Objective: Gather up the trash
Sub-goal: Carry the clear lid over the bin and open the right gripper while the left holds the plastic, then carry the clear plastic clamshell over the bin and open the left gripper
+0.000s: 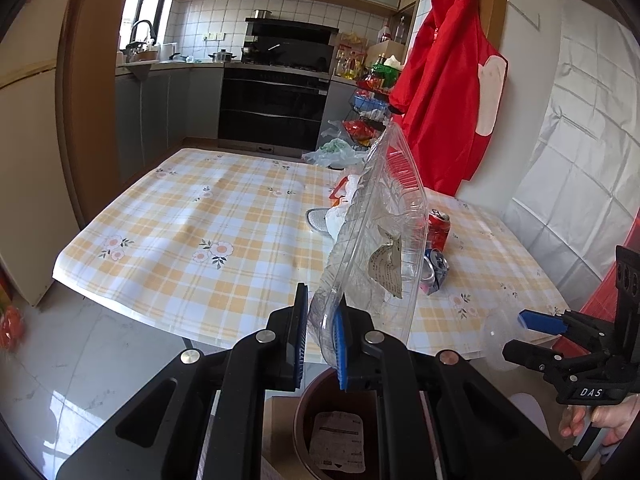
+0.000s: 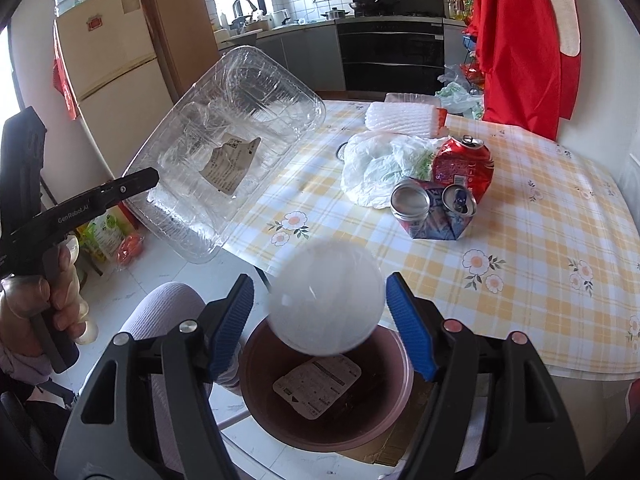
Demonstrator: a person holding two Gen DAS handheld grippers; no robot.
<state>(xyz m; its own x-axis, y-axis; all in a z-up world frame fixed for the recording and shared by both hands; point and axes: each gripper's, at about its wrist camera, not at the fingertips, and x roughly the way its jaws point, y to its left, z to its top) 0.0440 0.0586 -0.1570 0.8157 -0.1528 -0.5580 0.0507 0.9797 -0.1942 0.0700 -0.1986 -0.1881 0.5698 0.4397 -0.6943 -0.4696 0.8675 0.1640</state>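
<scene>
The left gripper pinches the near edge of a clear plastic box, its two pads squeezed almost together on the thin rim. The box sticks up and away toward 1 o'clock in the left wrist view, long side pointing out over the table. Right under those fingers, at 6 o'clock, sits the brown bin with a flat white packet at the bottom. So the box only needs to tip down and be let go, I think. The right gripper is wide open and holds nothing tight. A round cloudy lid is between its blue pads without touching them, blurry, and looks like it is dropping toward the bin just below. More trash waits on the table at 1 o'clock in the right wrist view: a squashed red can, a crushed blue can, a white plastic bag and a white foam net. The right hand is nearer to those. Nothing blocks the way to the bin, but the long box may catch on its rim.
</scene>
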